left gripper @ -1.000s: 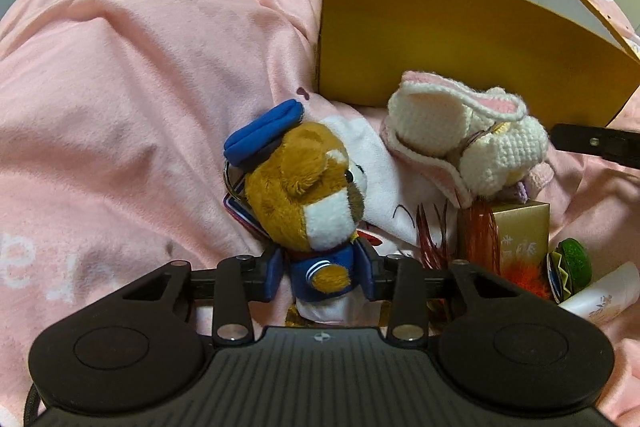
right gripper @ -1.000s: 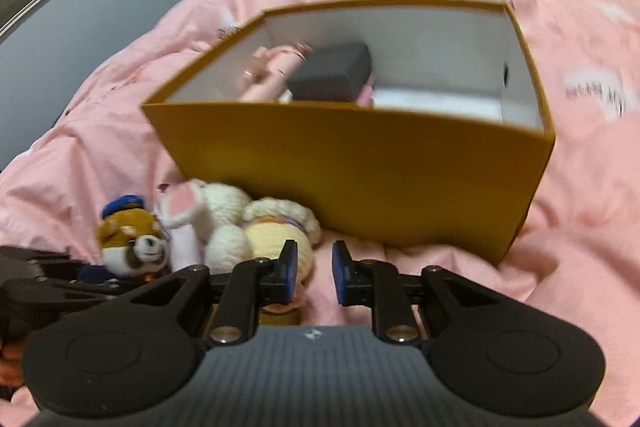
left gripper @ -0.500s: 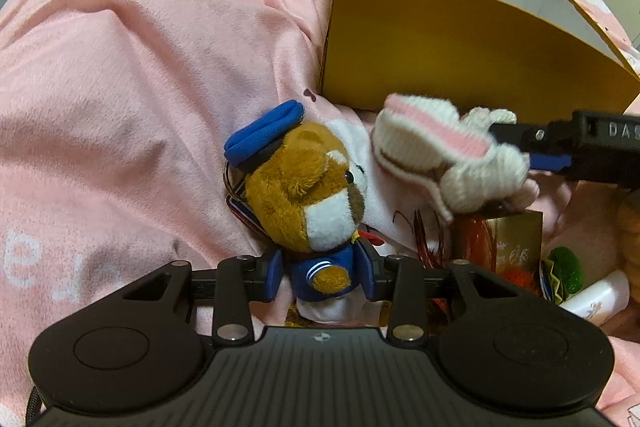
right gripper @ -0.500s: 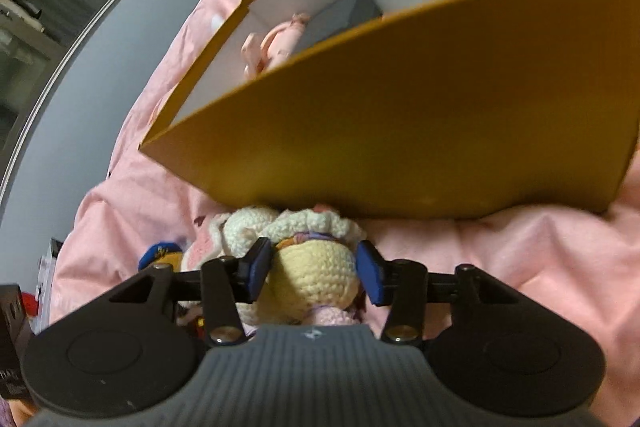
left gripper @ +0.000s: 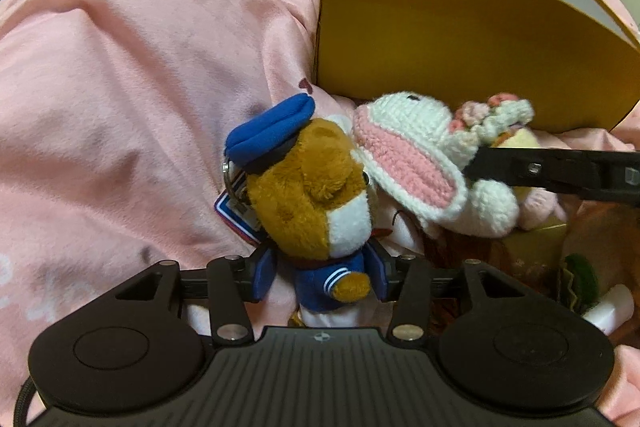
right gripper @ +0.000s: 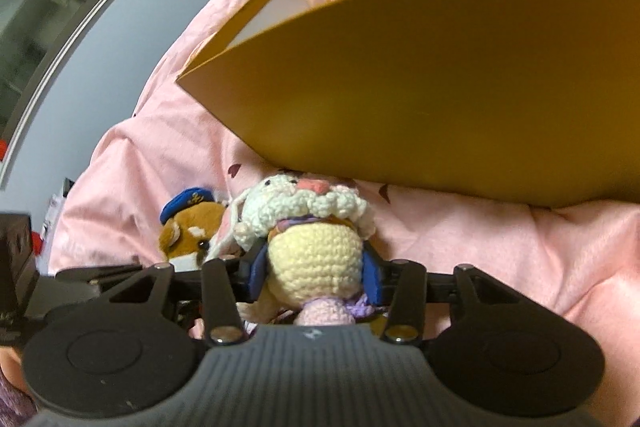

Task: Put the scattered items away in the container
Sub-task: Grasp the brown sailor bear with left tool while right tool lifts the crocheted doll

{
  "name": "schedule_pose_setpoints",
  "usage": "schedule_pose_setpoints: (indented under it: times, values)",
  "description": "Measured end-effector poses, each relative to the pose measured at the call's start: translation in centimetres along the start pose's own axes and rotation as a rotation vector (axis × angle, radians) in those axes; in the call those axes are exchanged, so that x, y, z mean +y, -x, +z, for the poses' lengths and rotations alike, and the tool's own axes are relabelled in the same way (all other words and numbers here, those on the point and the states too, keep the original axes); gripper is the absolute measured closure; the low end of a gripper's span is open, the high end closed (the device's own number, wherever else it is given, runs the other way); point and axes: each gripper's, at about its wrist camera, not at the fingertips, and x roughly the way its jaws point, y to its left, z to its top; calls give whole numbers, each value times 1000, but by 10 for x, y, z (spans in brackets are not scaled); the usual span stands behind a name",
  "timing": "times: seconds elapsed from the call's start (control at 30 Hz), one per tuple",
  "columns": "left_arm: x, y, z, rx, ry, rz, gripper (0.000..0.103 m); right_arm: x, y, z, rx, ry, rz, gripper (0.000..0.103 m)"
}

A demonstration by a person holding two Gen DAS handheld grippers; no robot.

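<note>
The left claw [left gripper: 320, 281] has just been spreading — its pads now stand clear on either side of the sailor bear [left gripper: 316, 203], whose capped head points away toward the gold box [left gripper: 460, 39]. The right claw [right gripper: 314, 269] has just been narrowing onto the crochet bunny [right gripper: 312, 251] — a second ago nothing lay between its pads. Both toys lie on the pink bed [left gripper: 132, 87], just near of the box.

The bear plush [left gripper: 316, 195] lies left of the crocheted doll [left gripper: 432, 163], both before the box [left gripper: 460, 43].
</note>
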Motion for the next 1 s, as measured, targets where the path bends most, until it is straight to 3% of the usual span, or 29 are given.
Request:
schedule_pose_setpoints:
  times: [0.17,0.27,0.43,0.6,1.0]
  values:
    - [5,-5,1,11,24,-1,48,13,15,-1,-44,88,-47,54]
    - [6,-4,1,7,34,-19,59,14,24,-1,-71,119,-85,54]
    - [5,4,-2,-21,24,-29,63,14,38,-2,-111,140,-138,54]
    - [1,28,-10,-90,5,-50,63,16,49,-5,-136,169,-194,54]
    - [-20,93,-12,-272,-58,-145,63,51,95,-10,-247,265,-236,54]
